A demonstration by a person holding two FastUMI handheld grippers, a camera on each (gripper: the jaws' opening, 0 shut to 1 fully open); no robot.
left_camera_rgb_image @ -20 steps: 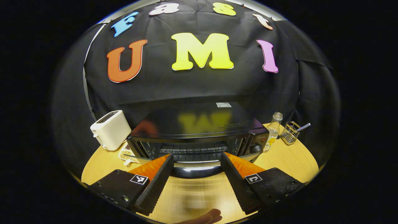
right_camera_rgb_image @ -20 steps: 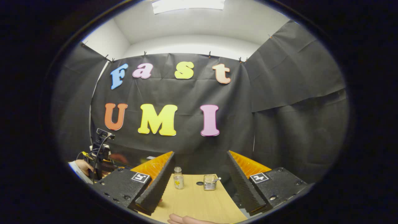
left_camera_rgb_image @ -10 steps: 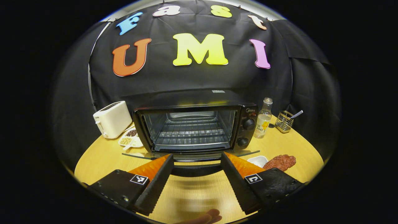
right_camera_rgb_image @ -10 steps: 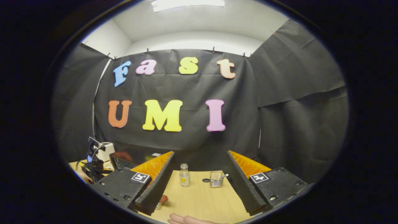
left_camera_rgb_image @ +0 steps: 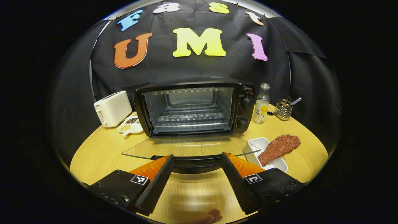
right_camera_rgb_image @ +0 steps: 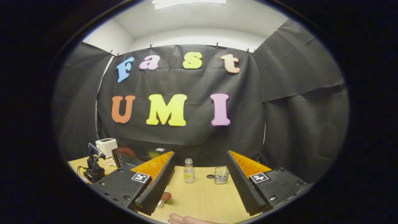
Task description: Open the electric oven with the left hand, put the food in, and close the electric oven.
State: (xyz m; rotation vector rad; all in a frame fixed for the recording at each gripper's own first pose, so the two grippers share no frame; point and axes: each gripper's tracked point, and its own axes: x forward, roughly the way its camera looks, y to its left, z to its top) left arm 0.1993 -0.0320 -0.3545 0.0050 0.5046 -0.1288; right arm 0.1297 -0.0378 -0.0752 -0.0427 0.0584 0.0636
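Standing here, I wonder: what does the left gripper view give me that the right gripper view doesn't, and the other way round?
Left gripper view: it faces the oven, with its glass door folded down, the wire rack inside, two knobs and a dish of beans.

Right gripper view: the ceiling light and the left gripper seen from the side.

Both: the oven, toaster, bottle, wire holder, red meat and wooden table.
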